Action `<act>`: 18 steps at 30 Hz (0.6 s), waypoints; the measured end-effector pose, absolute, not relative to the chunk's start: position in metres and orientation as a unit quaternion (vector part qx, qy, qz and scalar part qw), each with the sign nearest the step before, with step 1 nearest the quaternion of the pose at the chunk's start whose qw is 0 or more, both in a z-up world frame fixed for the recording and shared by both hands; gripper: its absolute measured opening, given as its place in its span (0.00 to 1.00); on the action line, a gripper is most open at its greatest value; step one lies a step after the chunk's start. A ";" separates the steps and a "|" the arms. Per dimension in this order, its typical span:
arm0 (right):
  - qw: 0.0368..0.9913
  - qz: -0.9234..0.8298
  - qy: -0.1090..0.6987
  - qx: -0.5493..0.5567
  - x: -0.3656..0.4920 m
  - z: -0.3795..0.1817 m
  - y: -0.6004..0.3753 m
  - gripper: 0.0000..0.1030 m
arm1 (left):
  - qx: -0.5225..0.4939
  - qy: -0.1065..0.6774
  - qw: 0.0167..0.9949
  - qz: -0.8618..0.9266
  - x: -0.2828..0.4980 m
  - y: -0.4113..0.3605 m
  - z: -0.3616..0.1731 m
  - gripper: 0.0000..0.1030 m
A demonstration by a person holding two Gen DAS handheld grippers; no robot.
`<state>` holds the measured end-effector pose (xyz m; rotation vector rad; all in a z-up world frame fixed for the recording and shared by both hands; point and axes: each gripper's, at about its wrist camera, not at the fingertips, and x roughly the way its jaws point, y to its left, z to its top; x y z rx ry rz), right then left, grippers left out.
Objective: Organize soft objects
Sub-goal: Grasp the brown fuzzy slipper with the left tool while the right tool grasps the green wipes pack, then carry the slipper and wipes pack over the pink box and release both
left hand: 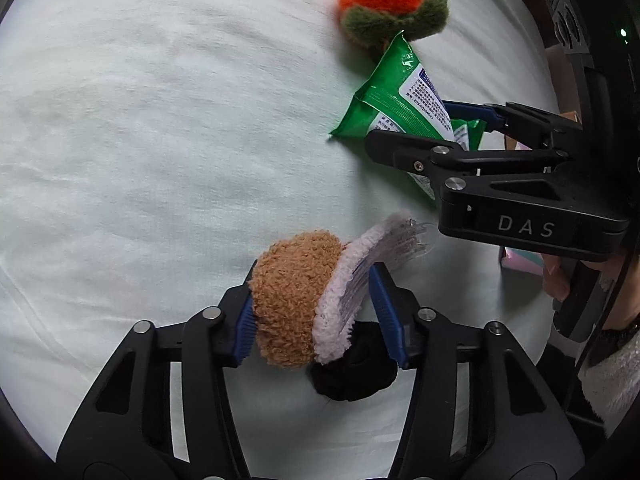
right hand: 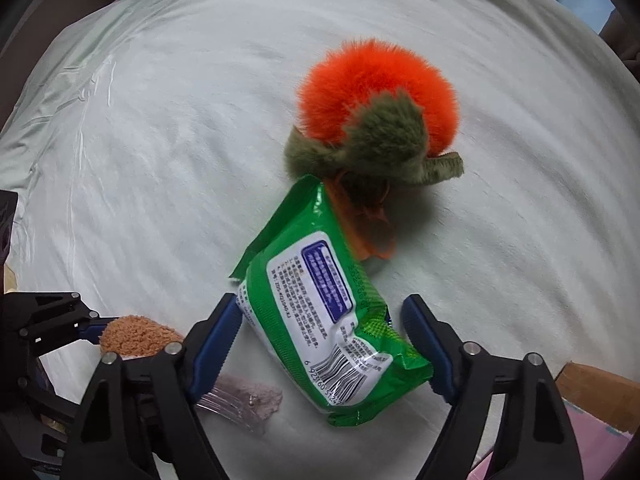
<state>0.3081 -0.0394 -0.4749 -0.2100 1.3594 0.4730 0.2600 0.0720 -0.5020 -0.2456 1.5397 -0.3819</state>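
Pale mint cloth [left hand: 140,128] covers the whole work surface, and on it lie four soft things: one tan fleecy plush [left hand: 294,300], one lilac fleecy piece in a clear wrapper [left hand: 352,280], one dark knotted thing [left hand: 356,372] and one orange pompom with an olive-green furry collar [right hand: 376,108], plus a single green wipes pack [right hand: 320,300]. Two grippers are at work. The left gripper [left hand: 316,312] straddles the tan plush and the lilac piece together, its blue pads [left hand: 246,332] touching the plush on one side and the lilac wrapper on the other, so the fingers are narrowed onto that pair; the dark thing sits just below them, touching the lilac piece. The right gripper [right hand: 324,340] stands astride the lower half of the wipes pack, with its left pad against the pack's edge and its right pad just beside the crumpled corner; whether it presses there I cannot tell. Only the left wrist view shows the dark thing, a fleecy white sleeve [left hand: 612,380] and the fingers of the person's hand [left hand: 556,280] on the right tool's handle. Only the right wrist view shows the pack's barcode and blue label, an orange tag under the pompom [right hand: 372,236], and a cardboard edge [right hand: 600,392] with something pink below it at the lower right.
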 end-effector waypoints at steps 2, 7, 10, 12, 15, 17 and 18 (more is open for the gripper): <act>0.750 0.213 0.616 -0.109 0.303 -0.472 -0.035 0.64 | -0.107 0.687 0.697 -0.176 0.256 0.075 -0.500 0.42; 0.757 0.211 0.610 -0.104 0.294 -0.462 -0.036 0.56 | -0.113 0.678 0.703 -0.184 0.252 0.074 -0.490 0.35; 0.764 0.203 0.604 -0.099 0.286 -0.456 -0.033 0.55 | -0.116 0.671 0.709 -0.186 0.249 0.079 -0.481 0.32; 0.769 0.198 0.601 -0.089 0.282 -0.449 -0.035 0.55 | -0.120 0.665 0.713 -0.187 0.248 0.083 -0.469 0.32; 0.777 0.189 0.597 -0.071 0.281 -0.433 -0.043 0.55 | -0.133 0.654 0.721 -0.188 0.244 0.089 -0.454 0.31; 0.784 0.181 0.591 -0.061 0.279 -0.421 -0.045 0.55 | -0.139 0.646 0.726 -0.188 0.243 0.095 -0.444 0.31; 0.788 0.177 0.587 -0.055 0.278 -0.414 -0.051 0.55 | -0.140 0.643 0.729 -0.188 0.243 0.098 -0.438 0.31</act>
